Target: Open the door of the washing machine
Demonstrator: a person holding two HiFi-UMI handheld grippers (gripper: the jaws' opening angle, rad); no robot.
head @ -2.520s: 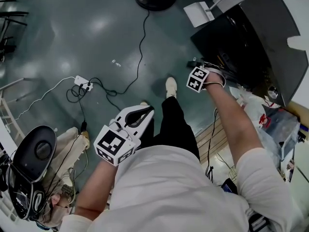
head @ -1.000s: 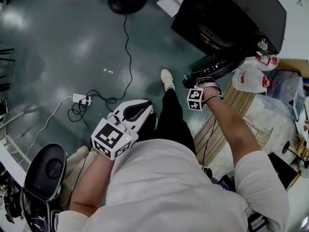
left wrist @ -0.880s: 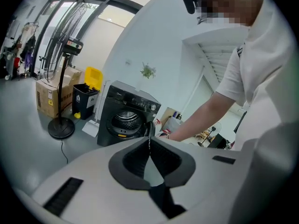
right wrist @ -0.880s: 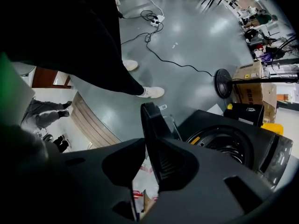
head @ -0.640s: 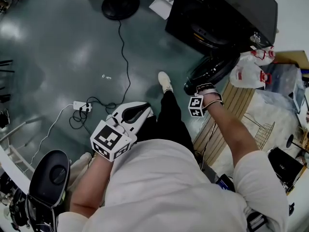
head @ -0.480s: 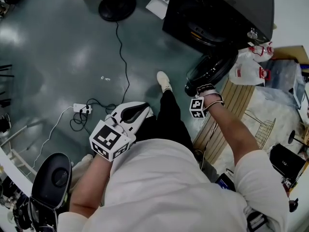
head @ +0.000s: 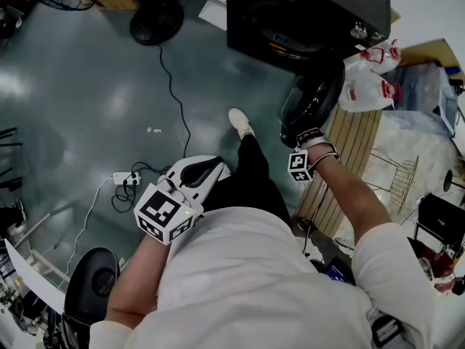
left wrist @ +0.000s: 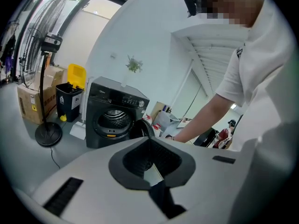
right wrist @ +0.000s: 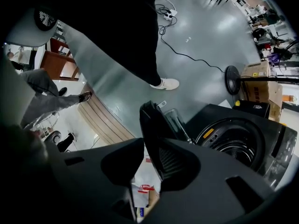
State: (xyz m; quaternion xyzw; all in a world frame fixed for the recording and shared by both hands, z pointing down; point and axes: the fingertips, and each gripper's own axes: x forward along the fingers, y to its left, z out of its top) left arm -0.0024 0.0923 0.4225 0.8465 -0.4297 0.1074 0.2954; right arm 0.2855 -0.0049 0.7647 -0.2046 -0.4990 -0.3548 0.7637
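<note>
The washing machine (head: 305,6) stands at the top of the head view. Its round door (head: 312,100) is already swung well out, hanging edge-on just below the cabinet, right of centre.

The door looks stiff: a thick dark plastic ring around a clear bowl, probably with some weight but easy to swing on its hinge now the latch is free. The glossy rim may be slippery, so the best hold is likely the free edge of the ring, far from the hinge, never the bowl.

The right tongs (head: 293,135) are at that free edge. Their jaws have just been opening and stand spread. In the right gripper view the rim runs between them, close along one pad, with a pale gap at the other. The left tongs (head: 212,169) hang low near the person's waist, pressed together on nothing.

The hinge, latch and any handle recess are out of sight. The head view hides the right jaw tips behind the hand. I cannot tell whether the near pad touches the rim. The drum (right wrist: 238,143) is mostly dark.
</note>
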